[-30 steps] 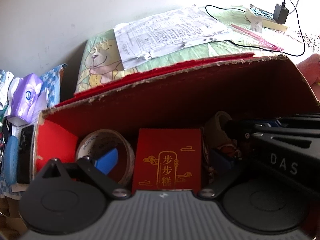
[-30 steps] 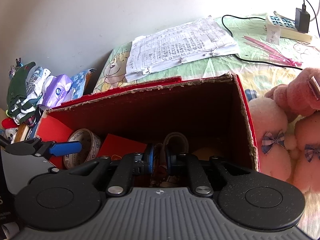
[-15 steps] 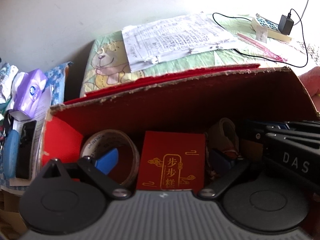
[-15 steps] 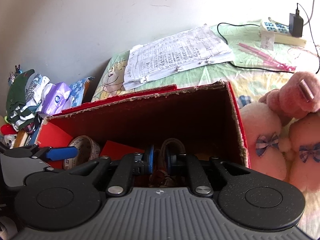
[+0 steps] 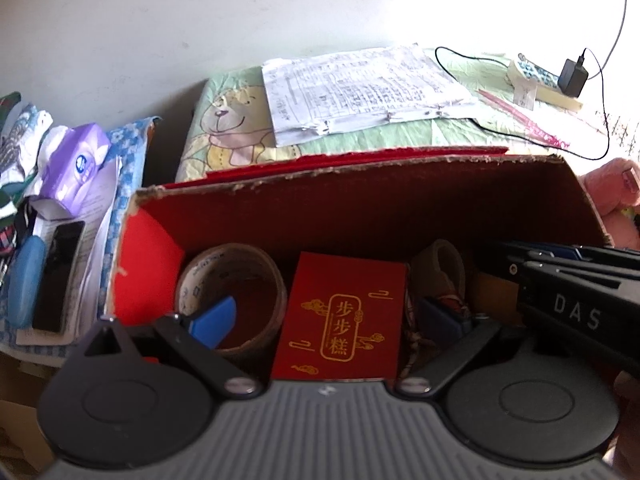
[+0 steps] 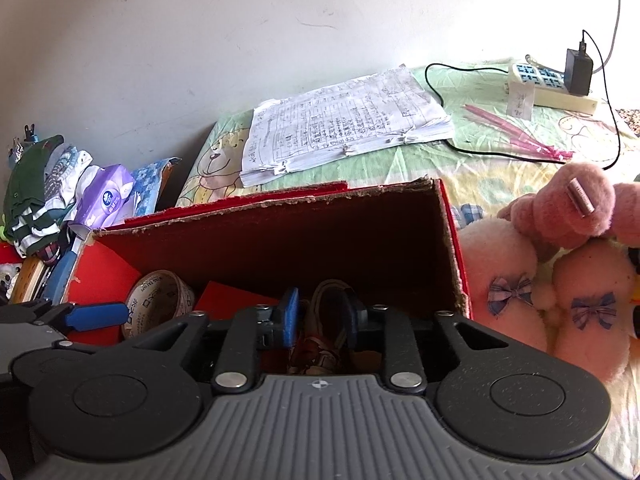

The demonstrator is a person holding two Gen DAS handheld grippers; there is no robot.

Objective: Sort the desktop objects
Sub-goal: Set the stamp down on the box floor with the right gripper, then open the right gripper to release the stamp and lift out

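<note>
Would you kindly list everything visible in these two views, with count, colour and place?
Open cardboard box: one, red, centre.
Roll of printed packing tape: one, tan, box's left end.
Flat packet with gold characters: one, red, mid-box.
Smaller tape roll: one, beige, box's right part.
Stapled paper stack: one, white, behind box.
Power strip with black charger: one, cream, far right.
Plush toys: pink, number unclear, right of box.
Tissue pack: one, purple, left.
Left gripper: open, in box.
Right gripper: narrow gap; grip unclear.
</note>
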